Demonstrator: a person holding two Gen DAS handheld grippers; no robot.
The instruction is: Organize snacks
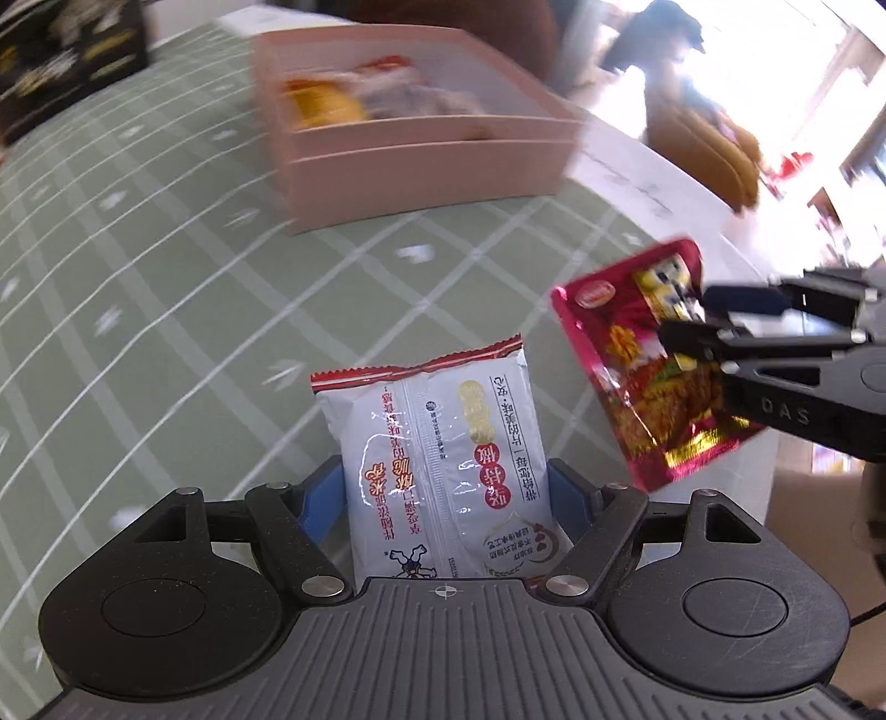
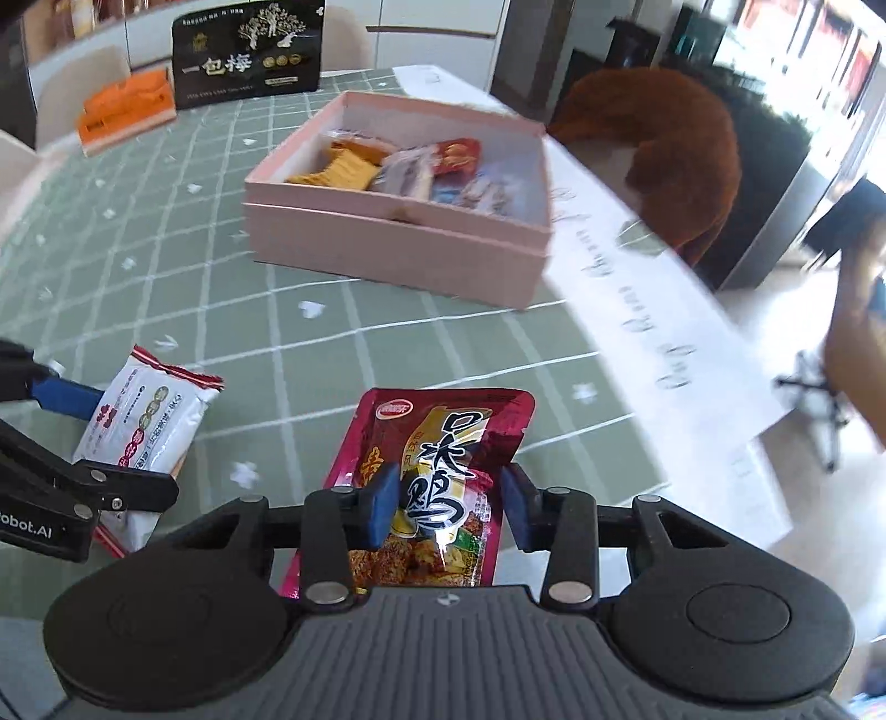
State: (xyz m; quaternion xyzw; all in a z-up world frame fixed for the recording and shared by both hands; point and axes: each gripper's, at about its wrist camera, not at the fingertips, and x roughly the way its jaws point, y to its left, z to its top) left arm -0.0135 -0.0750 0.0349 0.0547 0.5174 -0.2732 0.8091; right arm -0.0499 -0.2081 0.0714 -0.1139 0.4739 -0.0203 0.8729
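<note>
Left gripper (image 1: 446,493), bottom centre of its own view: blue pads clamped on both sides of a white packet (image 1: 437,471) with red ends, held upright above the cloth. Right gripper (image 2: 451,507), bottom centre of its view: blue pads pressed on a crimson packet (image 2: 437,487) with bold black lettering, its top edge pointing away from the camera; in the left view this packet hangs tilted at right, clear of the table. Pink box (image 2: 398,255), upper centre of the right view, well apart from both packets: open, standing on the green checked cloth (image 2: 221,310), holding several snacks, among them yellow crackers (image 2: 338,169) and a red pouch (image 2: 457,155). Black bag (image 2: 247,52), upper left, upright behind the box. Orange item (image 2: 124,108), far left, just beside the bag. White paper (image 2: 653,310) with writing, right of the box along the table edge.
</note>
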